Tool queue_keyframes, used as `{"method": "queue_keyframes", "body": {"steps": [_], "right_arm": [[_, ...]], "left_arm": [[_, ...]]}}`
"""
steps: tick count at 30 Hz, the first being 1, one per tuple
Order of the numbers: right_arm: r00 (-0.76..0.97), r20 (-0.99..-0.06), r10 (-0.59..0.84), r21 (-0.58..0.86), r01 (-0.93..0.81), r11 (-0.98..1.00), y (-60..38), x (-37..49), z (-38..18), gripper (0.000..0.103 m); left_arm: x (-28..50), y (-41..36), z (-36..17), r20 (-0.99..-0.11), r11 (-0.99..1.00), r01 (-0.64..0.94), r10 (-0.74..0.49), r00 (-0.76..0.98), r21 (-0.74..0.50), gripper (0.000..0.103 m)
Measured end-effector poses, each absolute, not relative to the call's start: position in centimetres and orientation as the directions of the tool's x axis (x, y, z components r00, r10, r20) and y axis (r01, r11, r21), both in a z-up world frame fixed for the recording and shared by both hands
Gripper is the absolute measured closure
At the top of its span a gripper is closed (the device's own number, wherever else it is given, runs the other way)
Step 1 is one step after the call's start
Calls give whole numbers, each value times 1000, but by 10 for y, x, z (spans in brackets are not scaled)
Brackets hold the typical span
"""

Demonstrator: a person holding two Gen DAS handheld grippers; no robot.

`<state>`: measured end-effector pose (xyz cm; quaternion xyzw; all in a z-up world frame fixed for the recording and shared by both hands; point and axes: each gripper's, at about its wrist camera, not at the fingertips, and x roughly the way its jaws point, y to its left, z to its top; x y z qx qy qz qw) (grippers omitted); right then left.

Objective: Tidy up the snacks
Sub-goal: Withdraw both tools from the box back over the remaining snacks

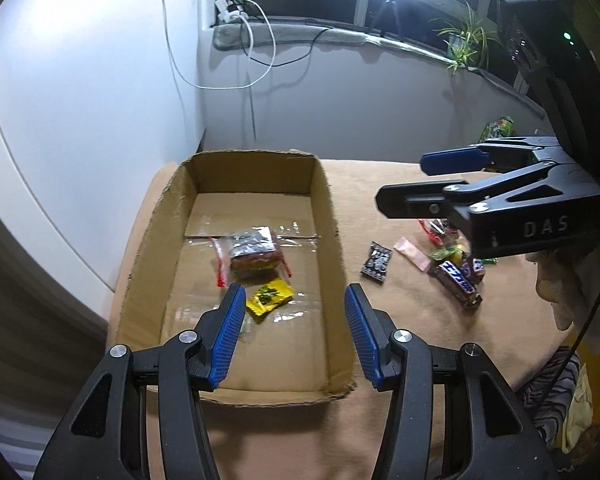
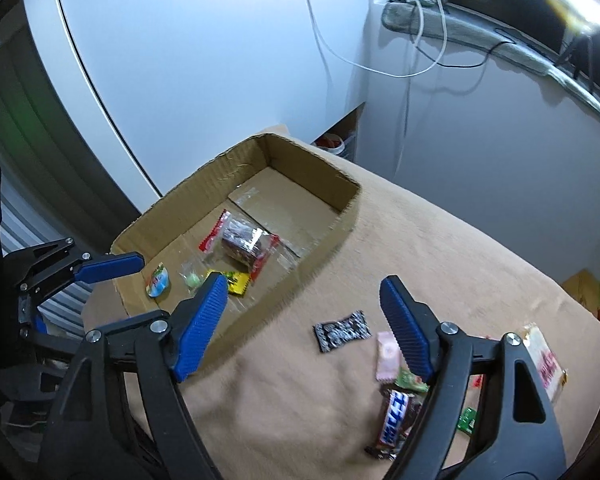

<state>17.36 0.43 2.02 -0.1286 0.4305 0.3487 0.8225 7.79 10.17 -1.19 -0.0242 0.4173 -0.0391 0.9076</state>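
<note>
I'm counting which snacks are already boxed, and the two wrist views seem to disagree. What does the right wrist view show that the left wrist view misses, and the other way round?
Only the right wrist view shows the small round snack with a blue label and the pale green candy in the near end of the cardboard box.

Only the left wrist view shows the potted plant on the windowsill and the green packet at the table's far side.

Both show the box, the clear red-edged bag, the yellow packet, and outside it the black packet and brown bar.
</note>
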Motion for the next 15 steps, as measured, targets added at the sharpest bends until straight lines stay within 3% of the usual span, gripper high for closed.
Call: {"method": "queue_keyframes", "body": {"steps": [15], "right_arm": [[421, -799, 428, 136, -568, 812, -108, 170, 19, 21]], "left_arm": [[76, 59, -13, -757, 986, 126, -164, 632, -108, 53]]}}
